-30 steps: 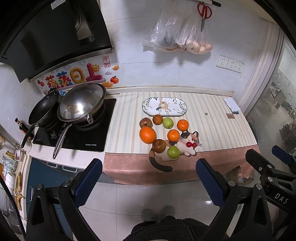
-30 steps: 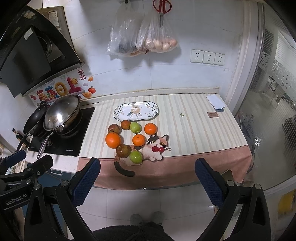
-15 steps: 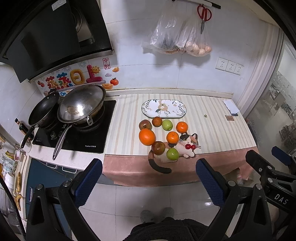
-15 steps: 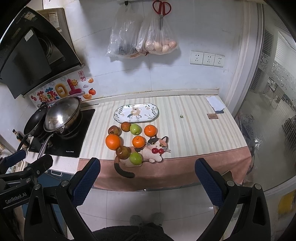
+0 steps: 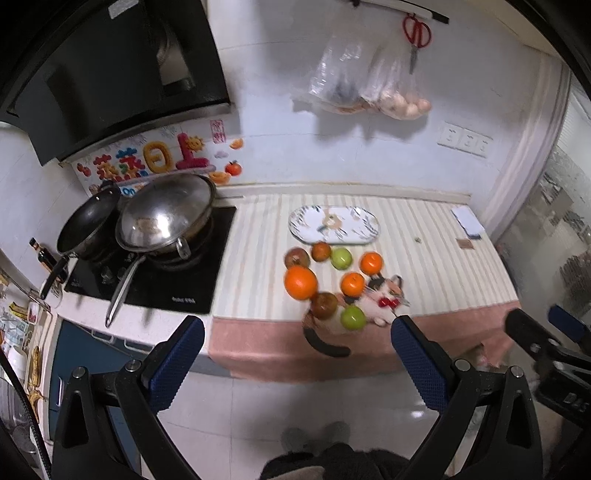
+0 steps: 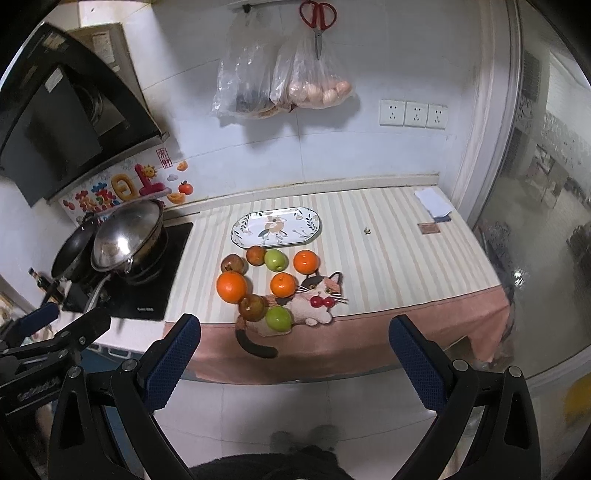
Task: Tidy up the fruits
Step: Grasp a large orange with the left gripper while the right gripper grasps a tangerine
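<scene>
Several fruits lie on the striped counter: a large orange, two smaller oranges, two green apples and brownish apples. An empty oval patterned plate lies just behind them. A cat-shaped mat lies under the front fruits. My left gripper and right gripper are both open and empty, held off the counter's front edge, over the floor.
A stove with a steel wok and a black pan is to the left. Plastic bags and scissors hang on the wall. A folded cloth lies at the counter's far right.
Both grippers have moved closer to the counter; the fruits appear larger and lower in both views. Nothing on the counter has moved.
</scene>
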The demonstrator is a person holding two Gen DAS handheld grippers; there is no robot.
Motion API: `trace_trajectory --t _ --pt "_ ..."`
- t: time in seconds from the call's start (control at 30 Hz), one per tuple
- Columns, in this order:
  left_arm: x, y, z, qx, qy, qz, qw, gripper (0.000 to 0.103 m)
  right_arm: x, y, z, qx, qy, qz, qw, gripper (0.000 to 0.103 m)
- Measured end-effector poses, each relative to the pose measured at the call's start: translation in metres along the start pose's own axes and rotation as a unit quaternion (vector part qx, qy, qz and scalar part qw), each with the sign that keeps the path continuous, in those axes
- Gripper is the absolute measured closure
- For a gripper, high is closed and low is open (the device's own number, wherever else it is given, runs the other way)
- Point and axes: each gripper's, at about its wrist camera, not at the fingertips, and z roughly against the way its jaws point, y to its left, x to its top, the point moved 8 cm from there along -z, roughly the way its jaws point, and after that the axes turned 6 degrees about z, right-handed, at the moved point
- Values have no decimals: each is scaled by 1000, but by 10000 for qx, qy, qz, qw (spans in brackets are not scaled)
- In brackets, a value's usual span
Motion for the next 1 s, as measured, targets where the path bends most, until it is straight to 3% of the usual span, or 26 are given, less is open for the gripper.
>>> trace_trajectory --t 0.23,0.37,0.53,0.73,0.87,1.0 --pt "4 31 -64 400 -67 -148 9991 0 0 2 -56 66 132 -377 9992 0" --pt "1 40 -128 388 580 -110 9975 0 -3 -3 -104 98 423 -500 9978 0" --pt "-5 46 -212 182 1570 254 9871 0 -9 4 -185 321 1049 -573 9923 0" --pt "-10 44 -311 68 2606 1009 9601 3 -7 11 -309 821 1809 -656 9779 1" --pt "-21 29 -373 -3 3227 1502 9345 9 3 -7 -376 847 2127 -655 9712 1" --pt "-36 18 -412 70 3662 1641 9159 9 10 -28 -427 886 2478 -646 9626 1"
